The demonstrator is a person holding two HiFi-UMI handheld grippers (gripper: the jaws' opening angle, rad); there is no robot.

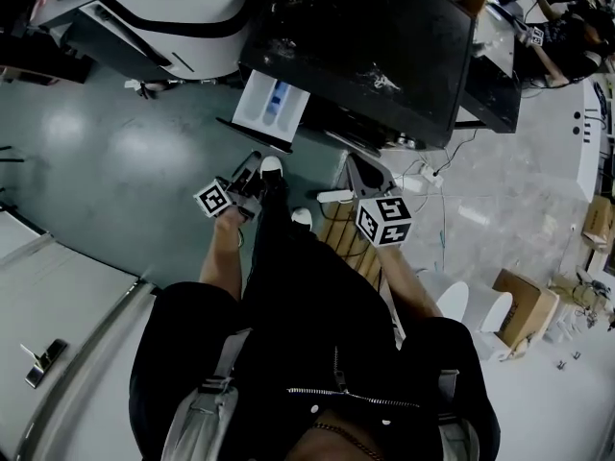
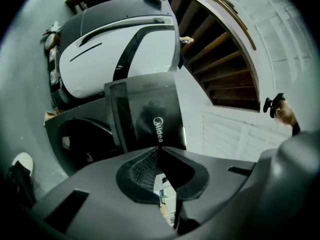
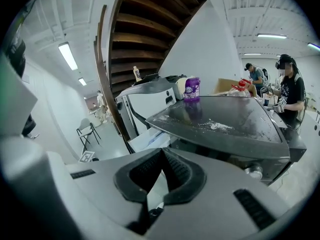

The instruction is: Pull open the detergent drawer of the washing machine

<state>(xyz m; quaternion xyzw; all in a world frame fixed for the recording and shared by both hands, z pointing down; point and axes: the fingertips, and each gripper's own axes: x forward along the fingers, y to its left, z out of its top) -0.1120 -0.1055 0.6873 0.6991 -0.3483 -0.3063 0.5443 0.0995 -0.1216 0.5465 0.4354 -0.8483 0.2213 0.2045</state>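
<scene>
White detergent drawer (image 1: 272,102) juts lengthwise from washing machine (image 1: 365,36); left gripper (image 2: 159,148), right gripper (image 3: 161,150) jaws closed, empty.

You wore a black jacket (image 1: 317,353) with a silver zip (image 1: 356,397), black trousers (image 1: 279,243) and white shoes (image 1: 271,164). Your left claw (image 2: 160,150) and right claw (image 3: 161,152) had grey bodies, black ribbed pads (image 2: 142,166) and white cubes (image 1: 384,221) with black square markers.

Head view dim, floor (image 1: 125,147) glare; other two fisheye-warped w/ dark corners; strip light (image 3: 67,55) bright.
</scene>
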